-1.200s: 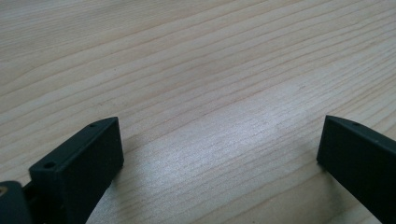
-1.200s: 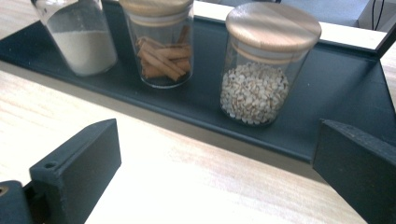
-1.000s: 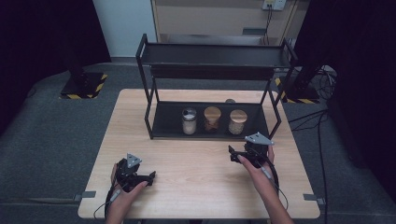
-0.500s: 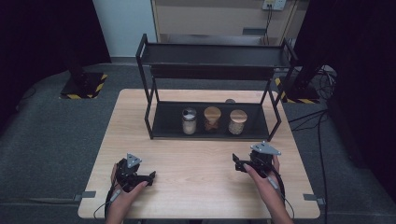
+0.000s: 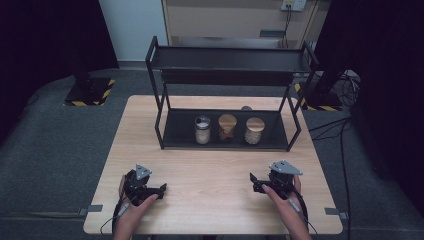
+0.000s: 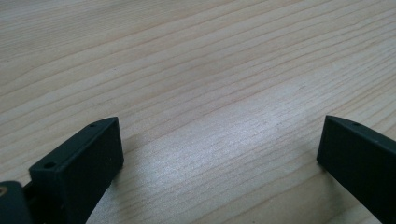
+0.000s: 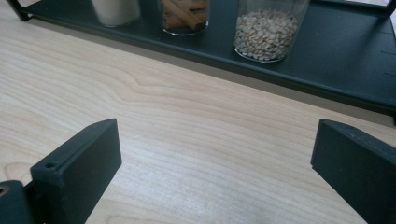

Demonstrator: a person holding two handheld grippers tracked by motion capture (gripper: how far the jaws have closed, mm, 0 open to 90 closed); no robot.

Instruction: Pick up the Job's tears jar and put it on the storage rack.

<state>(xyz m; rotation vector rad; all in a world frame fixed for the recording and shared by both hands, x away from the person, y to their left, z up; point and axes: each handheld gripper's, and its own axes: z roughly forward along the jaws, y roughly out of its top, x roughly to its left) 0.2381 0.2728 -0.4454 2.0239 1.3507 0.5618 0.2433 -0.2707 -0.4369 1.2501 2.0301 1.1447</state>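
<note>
Jar of pale grains [image 7: 267, 29] stands upright on the rack's bottom shelf [image 7: 345, 60], ahead of my right gripper [image 7: 212, 163] and probably a touch right. Its jaws are spread, empty. Left gripper [image 6: 219, 158], also spread, faces bare bench [image 6: 196, 70], farther off.

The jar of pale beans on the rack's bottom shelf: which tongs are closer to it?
Right. The right tongs sit almost straight in front of the bean jar, open and empty. The left tongs rest far across the table near its left front.
</note>
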